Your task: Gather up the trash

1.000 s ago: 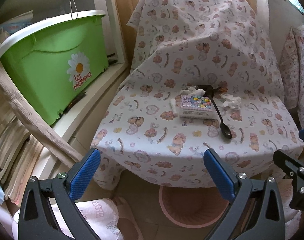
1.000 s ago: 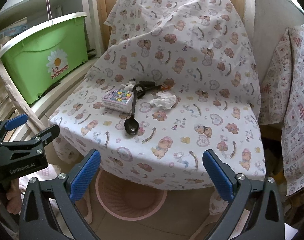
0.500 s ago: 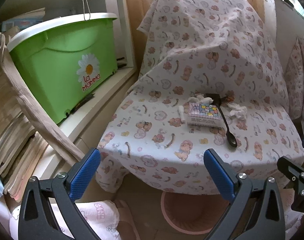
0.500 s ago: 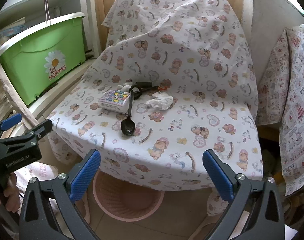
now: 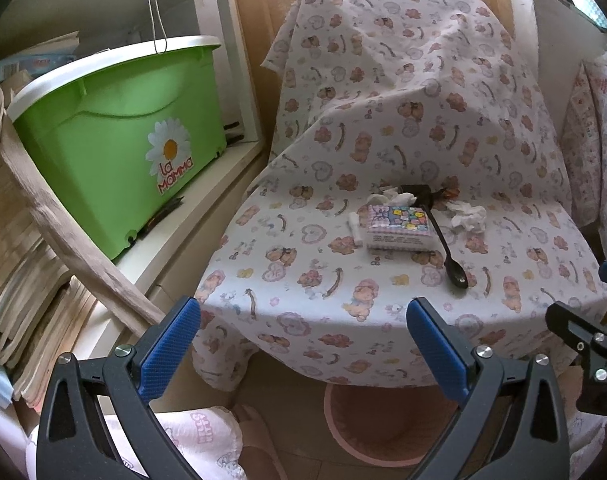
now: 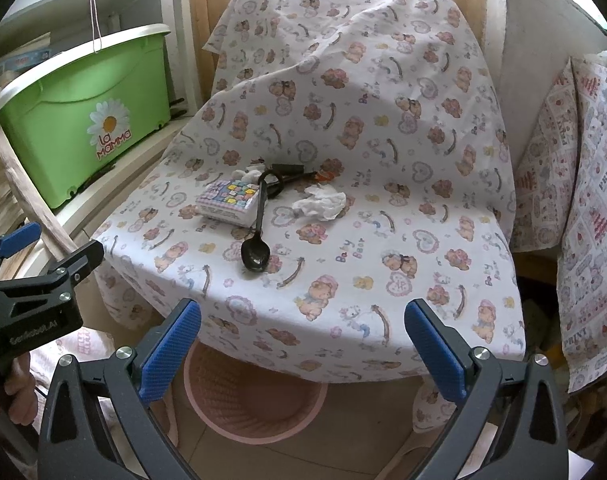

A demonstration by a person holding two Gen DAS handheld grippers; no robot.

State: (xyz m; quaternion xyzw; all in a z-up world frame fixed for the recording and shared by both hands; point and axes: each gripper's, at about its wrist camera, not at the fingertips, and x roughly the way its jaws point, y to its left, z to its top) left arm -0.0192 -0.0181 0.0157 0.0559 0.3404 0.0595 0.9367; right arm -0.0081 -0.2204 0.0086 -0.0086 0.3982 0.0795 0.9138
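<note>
A chair draped in a bear-print sheet holds a crumpled white tissue, a small patterned box, a black spoon, more white scraps and a small orange scrap. A pink wicker bin stands on the floor under the seat's front edge. My left gripper and my right gripper are both open and empty, held in front of the chair above the bin.
A green tub marked "La Mamma" sits on a white shelf at the left, with stacked papers below. A printed cloth hangs at the right. A slipper lies on the floor.
Both grippers have shifted a little; the left view has swung leftward so the chair sits further right. The jaws stay open and nothing on the chair has moved.
</note>
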